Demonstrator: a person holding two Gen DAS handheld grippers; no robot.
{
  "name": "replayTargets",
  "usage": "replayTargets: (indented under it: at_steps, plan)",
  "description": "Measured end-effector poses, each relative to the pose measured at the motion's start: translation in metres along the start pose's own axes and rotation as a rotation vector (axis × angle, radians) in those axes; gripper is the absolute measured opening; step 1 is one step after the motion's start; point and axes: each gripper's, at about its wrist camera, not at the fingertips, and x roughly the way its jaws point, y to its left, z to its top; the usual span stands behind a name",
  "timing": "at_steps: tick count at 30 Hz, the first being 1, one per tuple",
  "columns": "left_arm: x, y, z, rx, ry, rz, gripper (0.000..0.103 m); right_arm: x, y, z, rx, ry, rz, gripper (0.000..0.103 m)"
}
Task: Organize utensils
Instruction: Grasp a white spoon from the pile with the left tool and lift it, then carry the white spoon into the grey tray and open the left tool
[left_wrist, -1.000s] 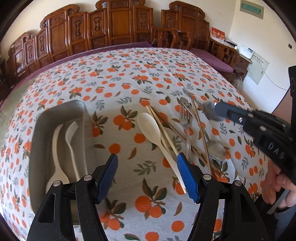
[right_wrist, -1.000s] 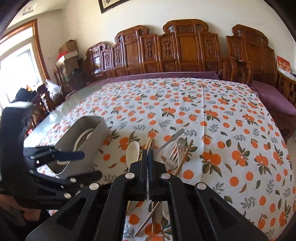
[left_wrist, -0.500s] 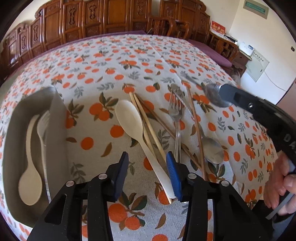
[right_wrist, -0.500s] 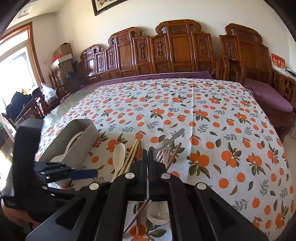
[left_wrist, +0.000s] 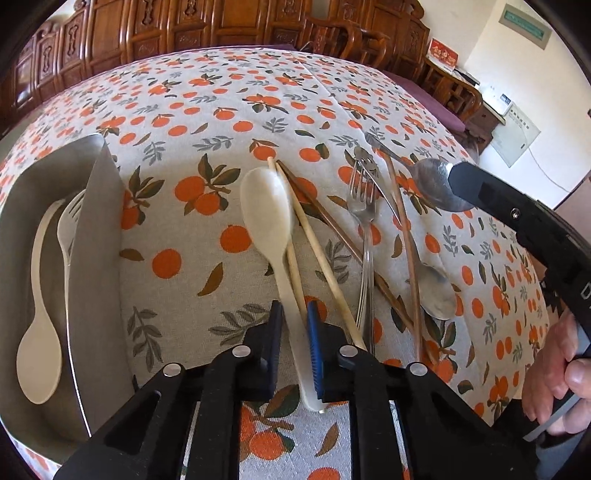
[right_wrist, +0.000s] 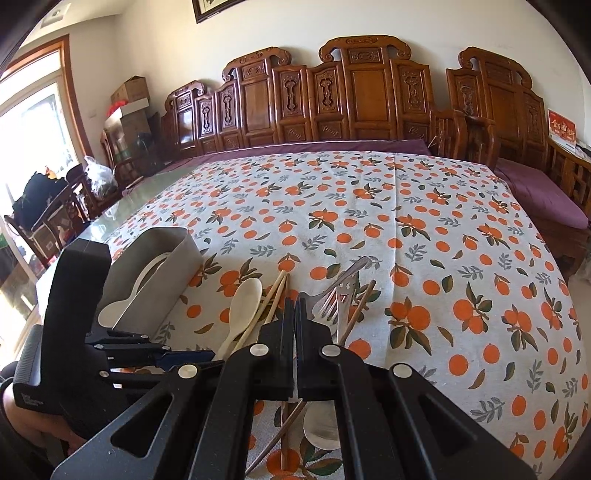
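Observation:
A white plastic spoon (left_wrist: 264, 206) lies on the orange-print tablecloth, bowl away from me. My left gripper (left_wrist: 294, 325) is low over its handle, and its jaws are closing with the handle pinched between the pads. Beside it lie light chopsticks (left_wrist: 321, 254), dark chopsticks (left_wrist: 332, 225), a metal fork (left_wrist: 364, 206) and two metal spoons (left_wrist: 436, 184) (left_wrist: 436, 291). On the left stands a metal tray (left_wrist: 99, 221) holding a white spoon (left_wrist: 38, 332) and a white fork (left_wrist: 68, 221). My right gripper (right_wrist: 294, 306) hovers shut and empty over the pile.
The far half of the tablecloth (right_wrist: 369, 206) is bare. Carved wooden chairs (right_wrist: 354, 96) line the far side of the table. A person's hand (left_wrist: 557, 365) holds the right gripper at the right edge. The table's near edge runs just below both grippers.
My left gripper came down toward the table and its jaws narrowed from wide apart onto the white spoon's handle. The right gripper stayed shut and nearly still.

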Motion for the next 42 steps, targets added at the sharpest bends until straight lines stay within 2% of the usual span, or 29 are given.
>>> replayTargets:
  at_steps: [8,24,42]
  plan:
    - [-0.014,0.002,0.001,0.025,-0.036,0.002,0.008,0.003,0.006,0.000,-0.013,0.008,0.001,0.002]
    - [-0.069,0.015,0.004,0.044,-0.149,0.000,0.008,0.002,0.028,0.005,-0.042,-0.013,0.033,0.002]
    - [-0.133,0.060,-0.012,0.018,-0.252,0.091,0.008,-0.002,0.083,0.008,-0.149,-0.018,0.114,0.002]
